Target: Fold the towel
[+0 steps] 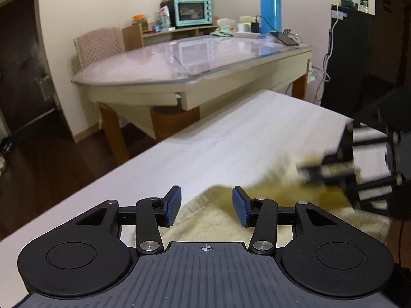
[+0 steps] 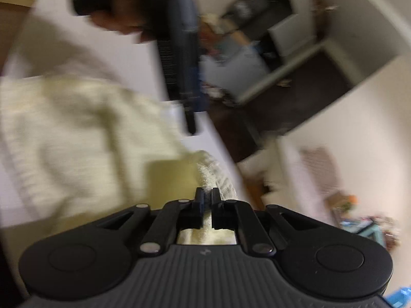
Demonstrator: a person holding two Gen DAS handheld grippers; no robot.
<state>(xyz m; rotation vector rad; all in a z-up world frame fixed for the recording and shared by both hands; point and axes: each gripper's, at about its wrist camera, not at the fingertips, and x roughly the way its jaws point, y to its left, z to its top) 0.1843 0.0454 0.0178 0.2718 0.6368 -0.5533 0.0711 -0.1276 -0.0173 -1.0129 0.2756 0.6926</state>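
Observation:
A cream fluffy towel (image 1: 221,220) lies on a white table (image 1: 205,148). My left gripper (image 1: 206,205) is open, its blue pads (image 1: 174,202) apart just above the towel's near edge, holding nothing. My right gripper (image 2: 207,197) is shut on a raised edge of the towel (image 2: 77,128), which hangs blurred below it. In the left wrist view the right gripper (image 1: 321,170) shows at the right, blurred, lifting the towel's far corner. The left gripper (image 2: 185,59) shows as a dark blur in the right wrist view.
A glass-topped dining table (image 1: 195,59) stands beyond the white table, with a teal oven (image 1: 192,11), a blue thermos (image 1: 269,7) and clutter. A black cabinet (image 1: 346,59) is at right. Dark floor (image 1: 51,169) lies left of the table's edge.

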